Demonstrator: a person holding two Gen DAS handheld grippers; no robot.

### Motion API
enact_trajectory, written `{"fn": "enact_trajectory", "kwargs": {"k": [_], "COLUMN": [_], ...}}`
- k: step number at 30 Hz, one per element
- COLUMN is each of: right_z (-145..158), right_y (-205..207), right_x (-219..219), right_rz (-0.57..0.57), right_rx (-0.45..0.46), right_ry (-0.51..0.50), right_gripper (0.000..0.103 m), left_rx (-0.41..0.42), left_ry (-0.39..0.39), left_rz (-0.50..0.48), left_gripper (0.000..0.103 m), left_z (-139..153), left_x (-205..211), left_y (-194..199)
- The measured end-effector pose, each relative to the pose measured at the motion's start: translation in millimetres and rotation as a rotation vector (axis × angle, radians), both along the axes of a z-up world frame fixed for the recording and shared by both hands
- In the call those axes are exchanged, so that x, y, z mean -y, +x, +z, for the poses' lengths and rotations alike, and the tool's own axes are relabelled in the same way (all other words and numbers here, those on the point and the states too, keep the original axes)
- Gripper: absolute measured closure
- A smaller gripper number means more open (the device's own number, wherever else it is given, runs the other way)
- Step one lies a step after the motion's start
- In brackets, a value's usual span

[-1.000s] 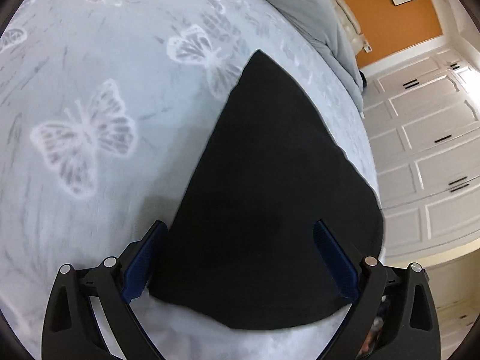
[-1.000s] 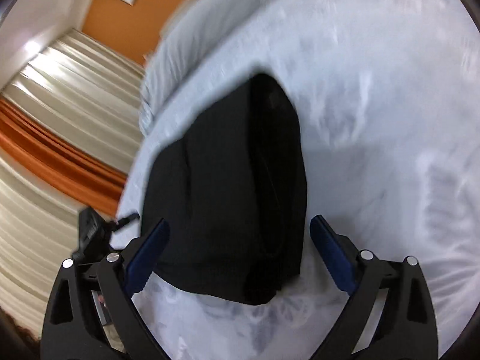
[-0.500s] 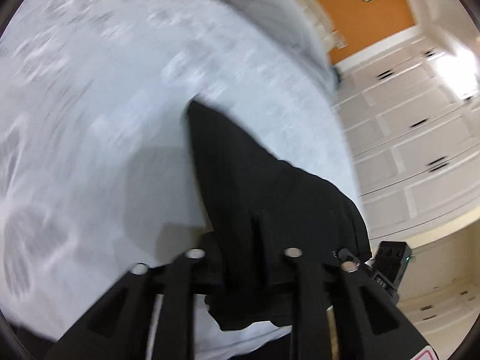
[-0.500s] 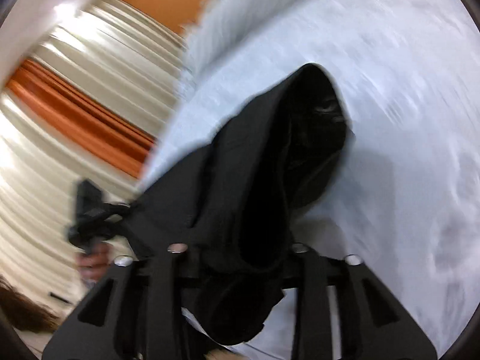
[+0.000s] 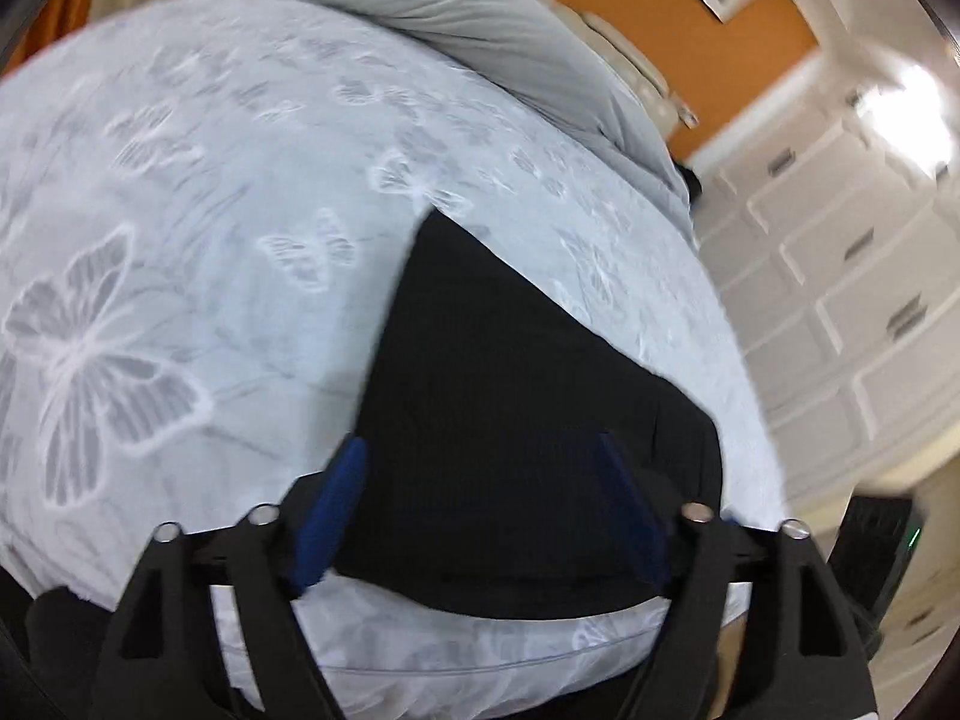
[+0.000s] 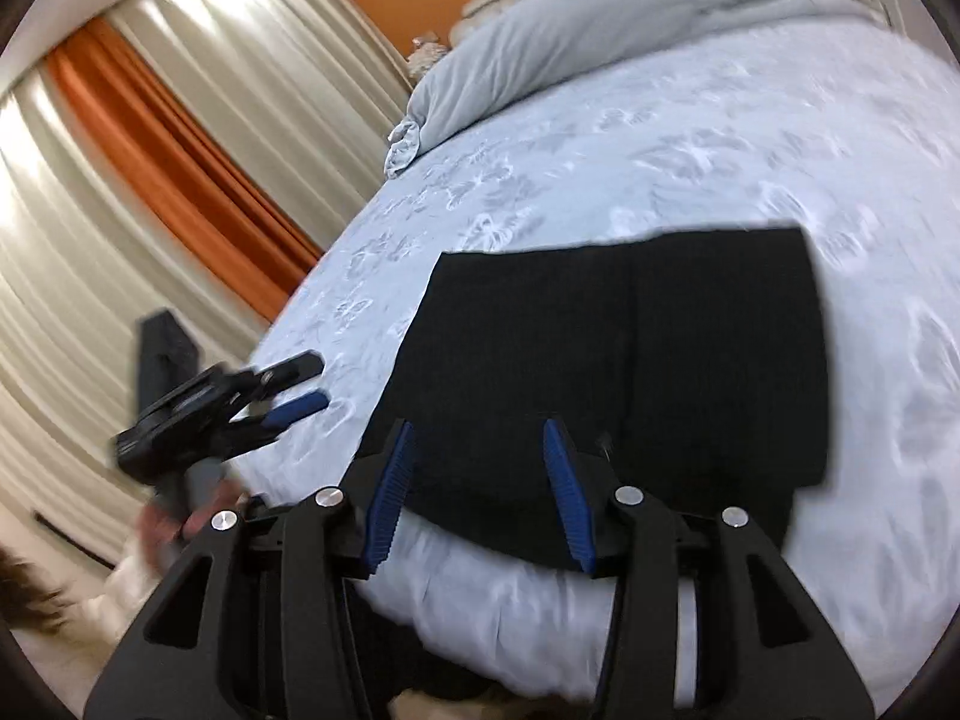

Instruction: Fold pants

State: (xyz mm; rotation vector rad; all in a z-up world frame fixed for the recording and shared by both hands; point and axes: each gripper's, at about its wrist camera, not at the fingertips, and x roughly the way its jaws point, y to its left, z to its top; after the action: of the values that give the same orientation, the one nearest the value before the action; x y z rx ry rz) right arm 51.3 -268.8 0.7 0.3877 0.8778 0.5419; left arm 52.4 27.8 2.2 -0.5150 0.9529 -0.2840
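Bed [image 6: 750, 138] wide open left, right and beyond the folded pants [image 6: 618, 372]. Only obstacle on top: bunched grey duvet [image 6: 600, 30] along the far end. Left gripper [image 6: 288, 387] hangs off the bed's left edge, apart from the pants; wardrobe [image 5: 840, 300] stands beyond the right edge.

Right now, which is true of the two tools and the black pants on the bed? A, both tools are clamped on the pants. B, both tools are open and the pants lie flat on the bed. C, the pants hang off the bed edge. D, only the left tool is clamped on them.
B: the left tool and right tool both show parted blue pads, and the pants lie flat on the bed.
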Motion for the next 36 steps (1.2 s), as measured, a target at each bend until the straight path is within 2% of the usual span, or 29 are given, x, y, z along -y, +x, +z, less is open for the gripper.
{"fn": "enact_trajectory", "kwargs": {"k": [1,2,3,4,5,6,7,9,11,13,15,16,17,18,19,20,22,23,24,25,26,27,28,29,30,33,35,36], "right_z": [-15.3,-28.7,-48.9,-63.0,-59.0,-50.1,-31.5,-3.8,10.8,12.7,-6.8,-33.7,-56.2,-65.2,-61.4,-48.8,-24.7,-21.9,-31.2,-44.6,-60.6,-64.0,-55.1,-36.7,-14.9,22.7,17.2,0.4], "right_y": [14.6,29.0,42.8,47.7,44.1,40.6,35.0,37.0,48.7,73.9,99.9,115.8,126.8,126.5,126.6,121.3,106.6,101.2,101.1,106.1,113.9,110.7,108.8,99.7,85.1,37.6,14.0,9.9], "right_x": [1.4,7.8,18.2,35.9,49.1,53.8,54.4,45.8,33.5,20.2,16.1,28.4,41.1,57.2,63.5,67.5,63.0,61.1,60.3,60.6,62.6,73.6,74.3,76.0,75.0,68.4,62.0,57.3], "right_rz": [-0.028,-0.076,-0.133,-0.182,-0.209,-0.224,-0.225,-0.177,-0.147,-0.119,-0.128,-0.172,-0.189,-0.229,-0.254,-0.278,-0.247,-0.231,-0.213,-0.206,-0.205,-0.237,-0.267,-0.300,-0.304,-0.247,-0.200,-0.178], "right_rx": [-0.008,-0.055,-0.122,-0.195,-0.213,-0.202,-0.153,-0.090,-0.057,-0.030,-0.053,-0.107,-0.151,-0.181,-0.190,-0.167,-0.076,-0.060,-0.069,-0.098,-0.142,-0.158,-0.164,-0.137,-0.078,0.019,-0.006,-0.056], "right_ry": [-0.044,-0.104,-0.149,-0.111,-0.026,-0.005,-0.019,-0.006,0.012,-0.010,-0.079,-0.175,-0.168,-0.118,-0.070,-0.054,-0.045,-0.044,-0.061,-0.098,-0.122,-0.049,-0.015,-0.025,-0.055,-0.104,-0.111,-0.154], "right_gripper": [0.061,0.061,0.082,0.100,0.103,0.097,0.095,0.095,0.095,0.095,0.095,0.097,0.103,0.103,0.103,0.103,0.100,0.097,0.092,0.093,0.100,0.102,0.102,0.099,0.094,0.091,0.091,0.085], "left_rx": [-0.010,-0.034,-0.077,-0.107,-0.144,-0.120,-0.104,-0.053,0.006,0.042,0.021,-0.022,-0.120,-0.202,-0.243,-0.202,-0.136,-0.117,-0.114,-0.106,-0.098,-0.105,-0.115,-0.114,-0.084,0.032,0.066,0.062], "left_ry": [0.044,0.093,0.160,0.207,0.231,0.212,0.192,0.094,0.029,0.024,0.071,0.113,0.184,0.213,0.162,0.133,0.211,0.259,0.262,0.245,0.217,0.188,0.157,0.138,0.128,0.179,0.197,0.200], "left_rz": [-0.023,-0.035,-0.038,-0.030,-0.032,-0.026,-0.020,-0.034,-0.039,-0.036,-0.016,0.001,0.028,0.052,0.063,0.080,0.083,0.067,0.064,0.073,0.083,0.085,0.090,0.092,0.074,0.031,-0.014,-0.043], "left_gripper": [0.023,0.023,0.023,0.024,0.025,0.025,0.025,0.025,0.024,0.022,0.018,0.018,0.019,0.020,0.018,0.017,0.016,0.016,0.016,0.016,0.017,0.017,0.021,0.021,0.021,0.018,0.016,0.016], "left_z": [-9.2,-23.8,-41.3,-54.6,-71.0,-65.7,-58.0,-29.6,-2.8,11.4,4.0,-10.1,-39.0,-63.6,-82.7,-80.5,-67.8,-69.2,-71.8,-73.9,-71.4,-68.7,-63.3,-57.3,-40.5,-1.9,9.8,8.1], "left_x": [12.2,19.7,23.4,23.3,21.5,15.8,11.4,6.0,9.4,16.3,25.7,28.8,27.5,22.9,14.1,7.7,9.1,12.8,13.7,11.6,8.1,4.3,1.4,0.2,1.3,0.7,3.7,7.6], "left_y": [3.8,6.6,11.8,20.9,23.5,17.0,14.0,15.1,29.4,51.4,89.7,110.9,135.3,149.5,160.4,160.8,154.8,153.0,150.8,148.2,146.2,148.1,147.6,144.0,129.1,90.9,64.1,50.9]}}
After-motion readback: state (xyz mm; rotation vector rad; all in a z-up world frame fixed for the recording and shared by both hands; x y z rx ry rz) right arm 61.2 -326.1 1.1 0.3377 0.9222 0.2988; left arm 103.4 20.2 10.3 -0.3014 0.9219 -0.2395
